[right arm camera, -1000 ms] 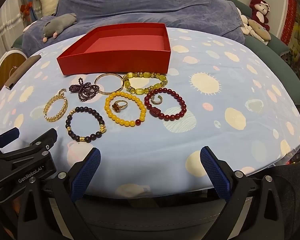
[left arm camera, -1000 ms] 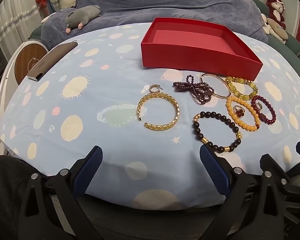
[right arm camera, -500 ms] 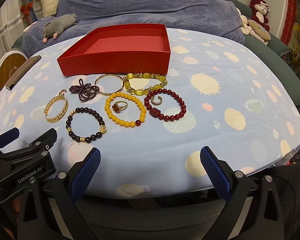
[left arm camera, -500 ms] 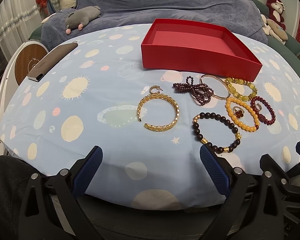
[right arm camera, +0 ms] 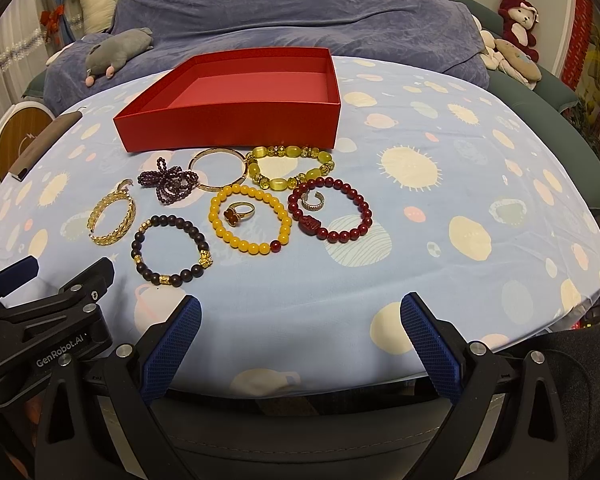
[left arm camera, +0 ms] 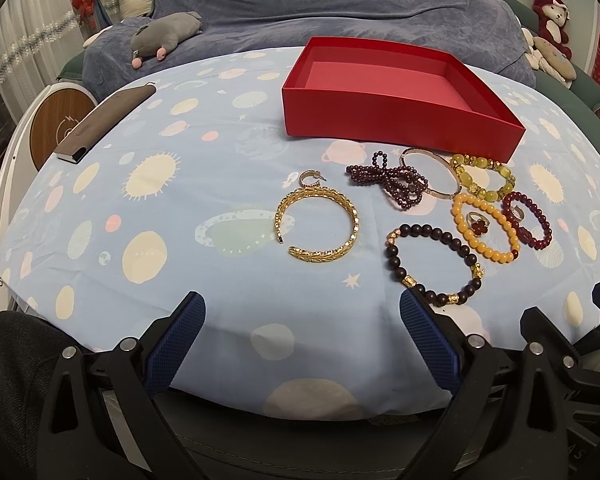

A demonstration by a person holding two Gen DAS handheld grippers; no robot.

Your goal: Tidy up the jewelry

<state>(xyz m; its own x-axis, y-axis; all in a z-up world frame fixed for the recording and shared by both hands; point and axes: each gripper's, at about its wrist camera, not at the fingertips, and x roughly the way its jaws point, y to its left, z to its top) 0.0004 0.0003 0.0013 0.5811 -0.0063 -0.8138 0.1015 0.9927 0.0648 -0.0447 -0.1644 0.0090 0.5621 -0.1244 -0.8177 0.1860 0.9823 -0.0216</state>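
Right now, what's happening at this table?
Jewelry sorting, not yet begun. Both tools are open and empty at the near table edge: the left tool and the right tool. The red box holds nothing visible. All pieces lie on the cloth in front of it, including the gold cuff, the dark bead bracelet, the yellow bead bracelet ringing a ring, and the red bead bracelet.

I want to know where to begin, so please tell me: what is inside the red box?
The red box shows only its bare red floor and inner walls; no jewelry lies in it. Its near wall hides a strip of the floor behind it in both views.
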